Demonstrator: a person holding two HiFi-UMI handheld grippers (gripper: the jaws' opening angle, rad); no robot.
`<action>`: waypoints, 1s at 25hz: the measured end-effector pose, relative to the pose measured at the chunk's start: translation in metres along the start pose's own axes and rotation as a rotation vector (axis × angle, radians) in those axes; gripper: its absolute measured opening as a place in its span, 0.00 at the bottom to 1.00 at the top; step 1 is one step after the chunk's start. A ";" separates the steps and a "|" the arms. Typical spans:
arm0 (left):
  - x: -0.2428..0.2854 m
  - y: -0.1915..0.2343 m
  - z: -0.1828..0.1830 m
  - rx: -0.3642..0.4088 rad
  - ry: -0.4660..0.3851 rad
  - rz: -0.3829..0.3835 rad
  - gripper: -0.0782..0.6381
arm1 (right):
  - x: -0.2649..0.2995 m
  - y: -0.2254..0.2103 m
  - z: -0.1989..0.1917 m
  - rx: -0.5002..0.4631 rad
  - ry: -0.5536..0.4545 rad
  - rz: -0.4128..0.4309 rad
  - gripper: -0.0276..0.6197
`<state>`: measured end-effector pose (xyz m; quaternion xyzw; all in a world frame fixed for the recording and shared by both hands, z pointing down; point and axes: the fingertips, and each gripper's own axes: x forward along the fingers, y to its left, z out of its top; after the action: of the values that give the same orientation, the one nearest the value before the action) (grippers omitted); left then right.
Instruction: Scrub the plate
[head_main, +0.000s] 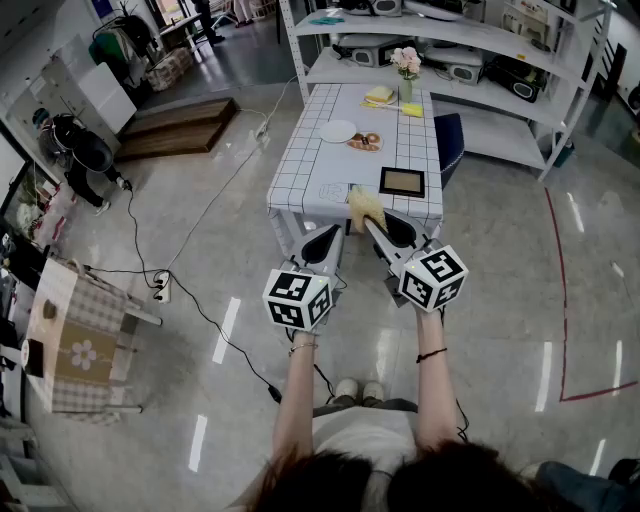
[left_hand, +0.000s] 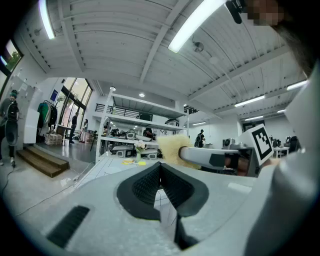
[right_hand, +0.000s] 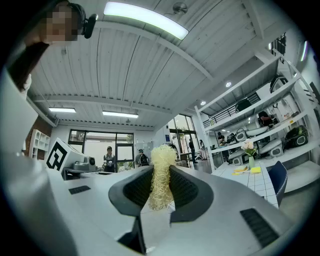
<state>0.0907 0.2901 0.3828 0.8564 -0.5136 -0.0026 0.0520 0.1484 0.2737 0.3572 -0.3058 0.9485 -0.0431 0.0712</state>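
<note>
Jaws of my right gripper (right_hand: 160, 172) pinch a yellow scrub pad (right_hand: 161, 157), centre frame; left gripper (left_hand: 160, 169) jaws pressed together, nothing between.

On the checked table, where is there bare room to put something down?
The left strip of the table, between the white plate and the near edge, is bare; also the right side beyond the black frame. Crowded: the far end round the flower vase.

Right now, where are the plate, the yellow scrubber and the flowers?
plate (head_main: 338, 131): head view, its middle.
yellow scrubber (right_hand: 161, 175): right gripper view, fibres between the jaws.
flowers (head_main: 406, 62): head view, the blossoms.
</note>
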 end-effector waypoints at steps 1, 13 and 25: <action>0.000 0.000 -0.001 -0.001 0.001 -0.001 0.12 | 0.000 0.000 0.000 0.002 -0.001 0.000 0.16; 0.011 -0.008 -0.004 -0.006 0.004 -0.001 0.12 | -0.008 -0.012 0.004 0.010 -0.017 0.000 0.16; 0.023 -0.026 -0.007 -0.016 0.005 0.025 0.12 | -0.025 -0.034 0.004 0.037 -0.018 -0.004 0.16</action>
<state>0.1247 0.2821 0.3887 0.8495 -0.5241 -0.0036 0.0601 0.1882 0.2604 0.3604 -0.3066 0.9462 -0.0578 0.0854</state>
